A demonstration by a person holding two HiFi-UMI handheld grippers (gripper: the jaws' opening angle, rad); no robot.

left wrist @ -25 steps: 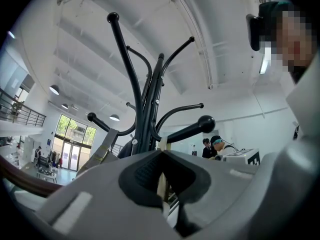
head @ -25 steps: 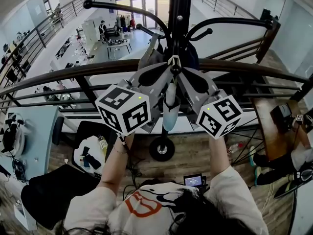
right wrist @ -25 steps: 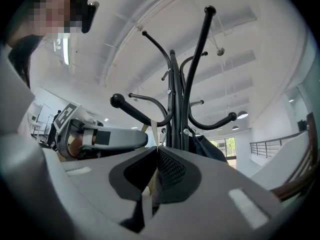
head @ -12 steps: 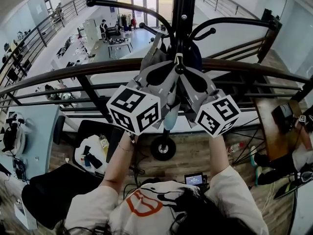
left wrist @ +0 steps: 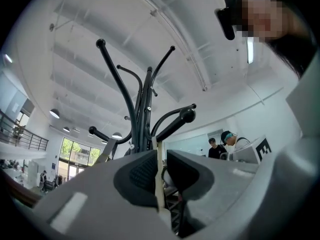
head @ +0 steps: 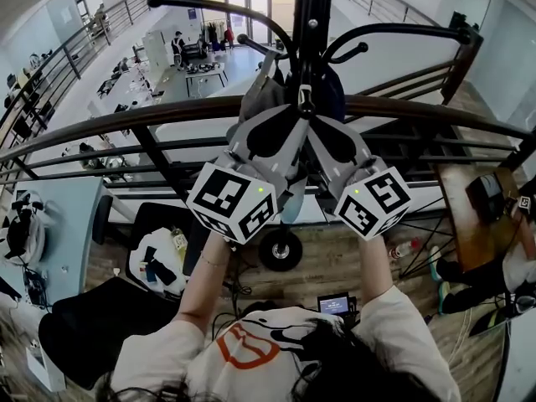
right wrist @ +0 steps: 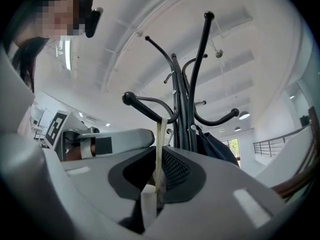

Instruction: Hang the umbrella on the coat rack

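Note:
The black coat rack rises straight ahead, its curved hook arms spreading at the top. Both grippers are raised against its pole with their tips close together. My left gripper is shut on the umbrella's thin cream strap. My right gripper is shut on the same strap, which runs up to a ball-ended hook arm. The pale folded umbrella hangs between the two marker cubes, mostly hidden. Its white handle end shows between the right jaws.
A dark garment hangs on the rack behind the grippers. A curved brown railing crosses in front of a drop to the lower floor. The rack's round base stands on wood flooring, with a black chair to the left.
Both grippers have risen slightly toward the rack's hooks. The left marker cube has shifted right and now covers more of the hanging umbrella.

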